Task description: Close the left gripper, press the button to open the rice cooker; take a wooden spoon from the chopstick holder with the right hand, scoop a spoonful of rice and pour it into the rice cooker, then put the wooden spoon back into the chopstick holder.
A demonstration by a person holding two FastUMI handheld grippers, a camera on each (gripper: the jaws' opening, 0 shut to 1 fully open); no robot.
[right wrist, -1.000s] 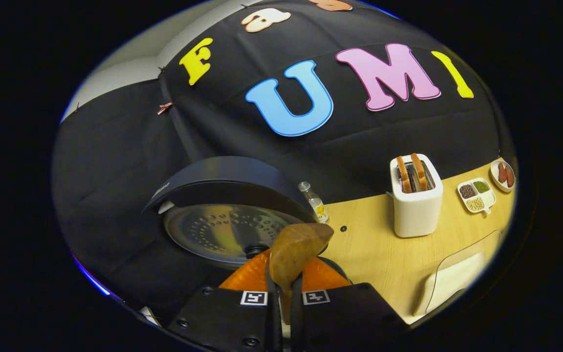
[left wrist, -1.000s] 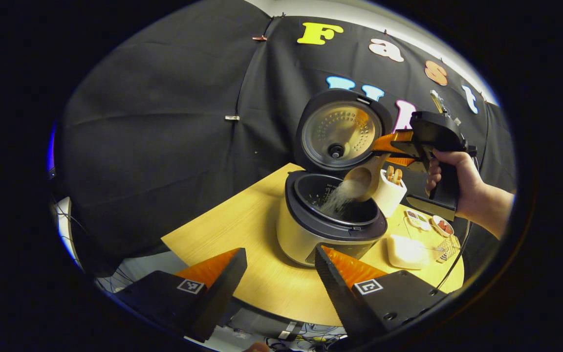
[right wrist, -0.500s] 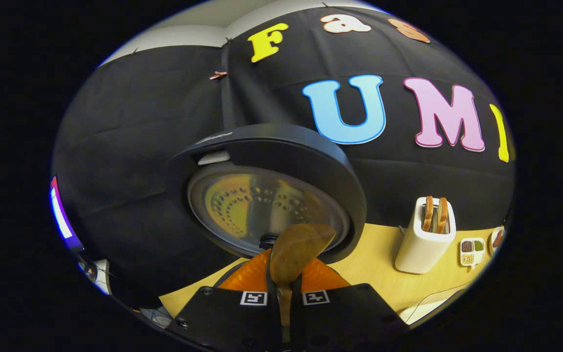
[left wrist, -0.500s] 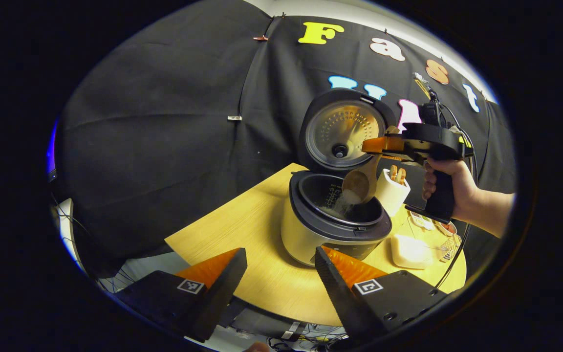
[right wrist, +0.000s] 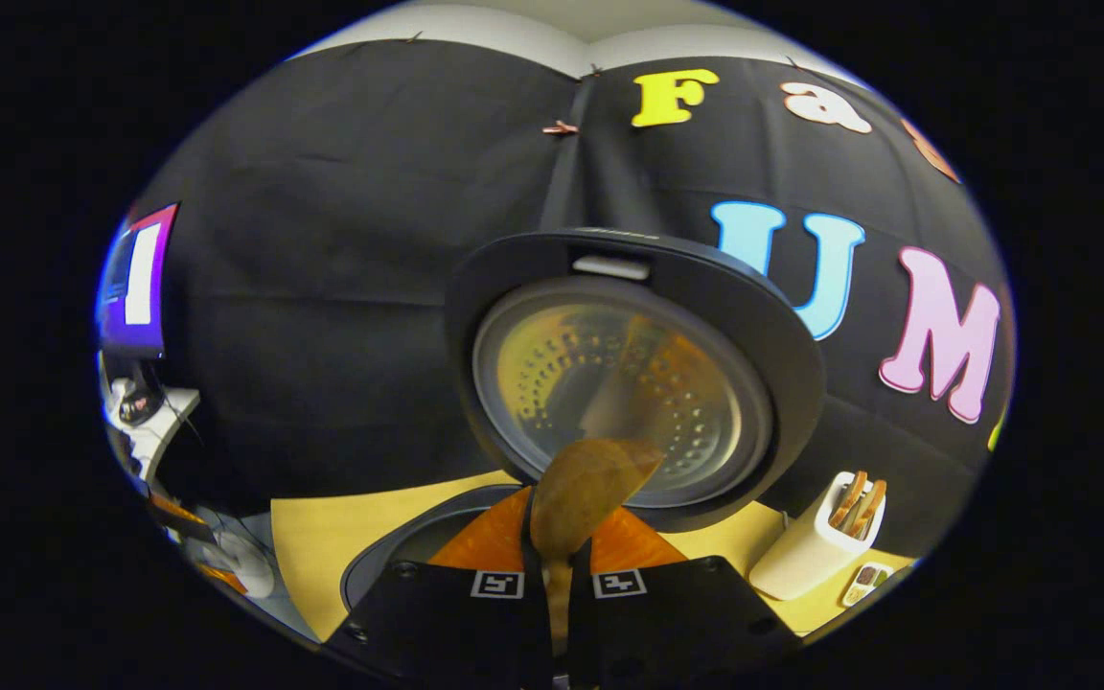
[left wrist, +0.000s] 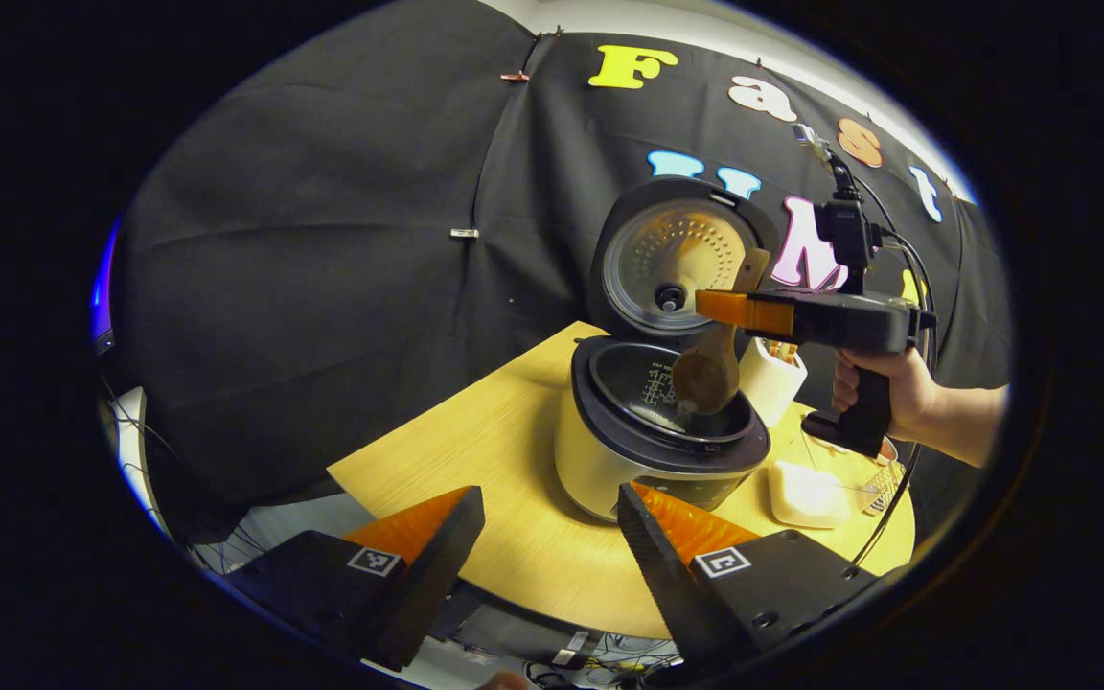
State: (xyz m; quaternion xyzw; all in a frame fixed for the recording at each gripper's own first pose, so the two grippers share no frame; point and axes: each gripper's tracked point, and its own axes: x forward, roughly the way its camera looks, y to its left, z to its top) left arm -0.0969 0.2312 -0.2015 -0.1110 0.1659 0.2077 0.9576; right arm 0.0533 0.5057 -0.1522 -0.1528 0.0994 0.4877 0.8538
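Observation:
The rice cooker stands on the table with its lid raised. Pale rice lies at the bottom of its dark pot. My right gripper, held level by a hand, is shut on the wooden spoon, whose bowl hangs down over the pot. In the right gripper view the spoon's handle sticks up between the shut fingers of the right gripper, facing the lid's metal inner plate. The white chopstick holder stands just right of the cooker. My left gripper is open, low in front of the table.
A white lidded box and small dishes sit on the wooden table right of the cooker. A cable hangs from the right gripper. A lit screen stands far left of the booth.
The stream of rice from the spoon into the pot has stopped. The right gripper has turned level and swung left, leaving the spoon's bowl hanging down. The left gripper has stayed still.

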